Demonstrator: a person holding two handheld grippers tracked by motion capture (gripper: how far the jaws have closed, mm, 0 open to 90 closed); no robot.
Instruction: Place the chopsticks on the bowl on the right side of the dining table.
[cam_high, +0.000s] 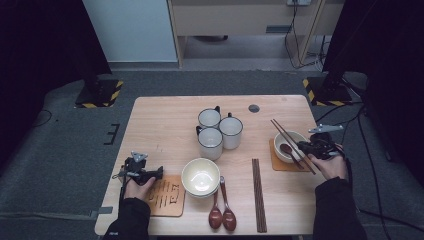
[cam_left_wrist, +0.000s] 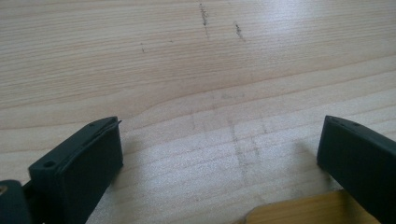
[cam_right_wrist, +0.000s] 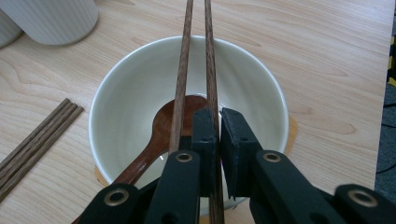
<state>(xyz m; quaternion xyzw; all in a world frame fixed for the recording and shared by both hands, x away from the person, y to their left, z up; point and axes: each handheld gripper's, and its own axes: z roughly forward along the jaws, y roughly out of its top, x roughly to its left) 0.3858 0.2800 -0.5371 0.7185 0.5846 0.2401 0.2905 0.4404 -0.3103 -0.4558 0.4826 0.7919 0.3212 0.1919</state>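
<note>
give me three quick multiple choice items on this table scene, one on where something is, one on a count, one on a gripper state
1. Where is the wooden spoon nearest the right gripper?
A. inside the small bowl
B. on the bare table
C. in a mug

2. How many white mugs stand on the table?
A. two
B. three
C. five

3. How do the left gripper's jaws stand?
A. shut on a chopstick
B. shut on a coaster
C. open, nothing between them

Answers:
1. A: the right gripper view shows the spoon's head lying in the bowl.
2. B: the high view shows three mugs clustered at mid-table.
3. C: the left gripper view shows the jaws wide apart over bare wood.
</note>
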